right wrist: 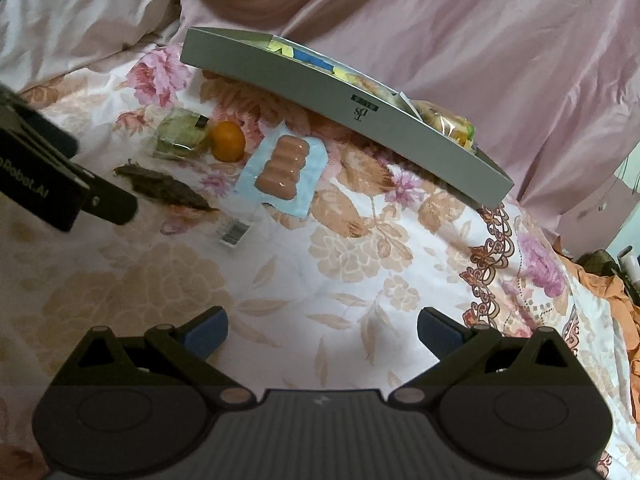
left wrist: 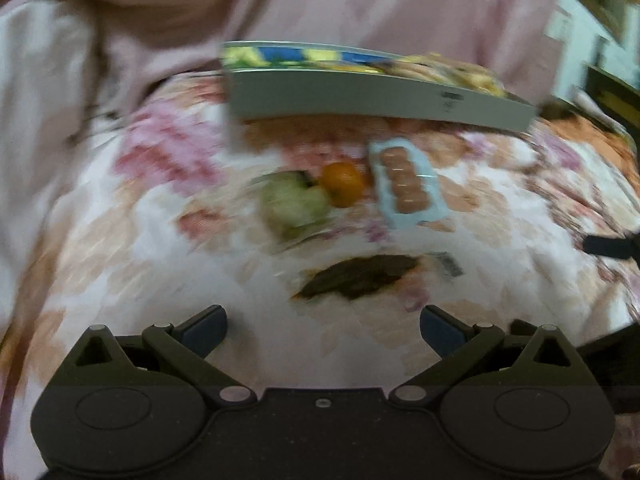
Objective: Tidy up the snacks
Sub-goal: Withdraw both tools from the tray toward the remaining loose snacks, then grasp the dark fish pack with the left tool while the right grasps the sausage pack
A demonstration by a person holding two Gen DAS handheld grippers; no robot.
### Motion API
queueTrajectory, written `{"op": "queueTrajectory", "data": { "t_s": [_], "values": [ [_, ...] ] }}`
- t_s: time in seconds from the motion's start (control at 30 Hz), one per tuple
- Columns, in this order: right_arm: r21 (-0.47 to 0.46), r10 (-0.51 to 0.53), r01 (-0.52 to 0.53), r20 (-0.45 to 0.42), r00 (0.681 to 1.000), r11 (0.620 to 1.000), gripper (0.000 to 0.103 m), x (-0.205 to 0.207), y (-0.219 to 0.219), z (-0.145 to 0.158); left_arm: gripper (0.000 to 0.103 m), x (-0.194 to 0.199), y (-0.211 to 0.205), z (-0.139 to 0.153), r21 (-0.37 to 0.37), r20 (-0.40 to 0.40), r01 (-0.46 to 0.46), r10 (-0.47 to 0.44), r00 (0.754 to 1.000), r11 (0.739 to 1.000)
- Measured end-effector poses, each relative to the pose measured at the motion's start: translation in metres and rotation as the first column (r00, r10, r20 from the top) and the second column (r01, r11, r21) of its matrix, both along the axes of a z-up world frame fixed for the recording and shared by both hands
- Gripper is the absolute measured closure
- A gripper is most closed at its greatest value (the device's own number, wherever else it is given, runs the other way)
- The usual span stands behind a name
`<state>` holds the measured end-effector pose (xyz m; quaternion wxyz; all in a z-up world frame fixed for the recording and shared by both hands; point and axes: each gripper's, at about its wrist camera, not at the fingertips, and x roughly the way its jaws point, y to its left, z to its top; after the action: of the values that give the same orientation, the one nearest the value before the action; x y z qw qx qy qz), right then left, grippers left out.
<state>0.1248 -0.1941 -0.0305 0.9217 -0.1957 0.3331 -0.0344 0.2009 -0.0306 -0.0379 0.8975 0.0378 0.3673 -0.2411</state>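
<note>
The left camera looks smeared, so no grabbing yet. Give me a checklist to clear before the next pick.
1. Left gripper open, holding nothing: ok.
2. Right gripper open, holding nothing: ok.
3. Left wrist view sharp enough to aim: not ok, blurred.
4. Sausage pack lying apart from the orange: ok.
5. Grey box has free room: cannot tell; only its packet-filled end shows.
6. Dark snack packet unobstructed from above: ok.

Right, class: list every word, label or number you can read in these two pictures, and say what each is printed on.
"Robot.AI": white lettering on the black left claw body, its start cut off.
Small dark logo on the long grey cardboard box: too stylised to read.
Barcode on the small white label: digits too small.
Left wrist view: too blurred to read.
</note>
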Motion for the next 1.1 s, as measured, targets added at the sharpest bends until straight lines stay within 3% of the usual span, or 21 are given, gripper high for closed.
{"op": "queueTrajectory", "data": {
  "t_s": [0.2, 0.47, 0.6, 0.7, 0.83, 0.97, 1.1],
  "values": [
    [-0.053, 0.014, -0.015, -0.007, 1.0, 0.998, 0.0, 0.008, 0.001, -0.006, 0.001, 0.023, -0.002, 0.005, -0.013, -0.015, 0.131, -0.131, 0.991, 0.991],
    [-0.071, 0.026, -0.026, -0.004, 1.0, 0.997, 0.0, 0.012, 0.002, -0.007, 0.001, 0.037, -0.023, 0.008, 0.036, 0.027, 0.267, -0.268, 0.963, 0.963],
    [-0.064, 0.022, -0.022, -0.005, 1.0, 0.998, 0.0, 0.014, 0.0, -0.006, 0.001, 0.041, -0.038, 0.005, 0.067, 0.031, 0.353, -0.356, 0.934, 0.933],
    [-0.06, 0.013, -0.013, -0.003, 1.0, 0.998, 0.0, 0.017, -0.003, -0.006, 0.001, 0.042, -0.049, 0.001, 0.095, 0.007, 0.448, -0.451, 0.893, 0.889],
    [-0.058, 0.0, 0.0, -0.002, 1.0, 0.998, 0.0, 0.019, -0.006, -0.006, 0.011, 0.041, -0.054, -0.005, 0.134, -0.037, 0.495, -0.495, 0.868, 0.858],
    [-0.047, -0.01, 0.01, 0.0, 1.0, 0.999, 0.0, 0.019, -0.007, -0.005, 0.018, 0.04, -0.047, -0.004, 0.124, -0.047, 0.473, -0.471, 0.881, 0.872],
    [-0.027, -0.017, 0.017, 0.005, 1.0, 0.999, 0.0, 0.019, -0.008, -0.004, 0.028, 0.037, -0.034, -0.004, 0.089, -0.052, 0.398, -0.395, 0.917, 0.913]
  ]
}}
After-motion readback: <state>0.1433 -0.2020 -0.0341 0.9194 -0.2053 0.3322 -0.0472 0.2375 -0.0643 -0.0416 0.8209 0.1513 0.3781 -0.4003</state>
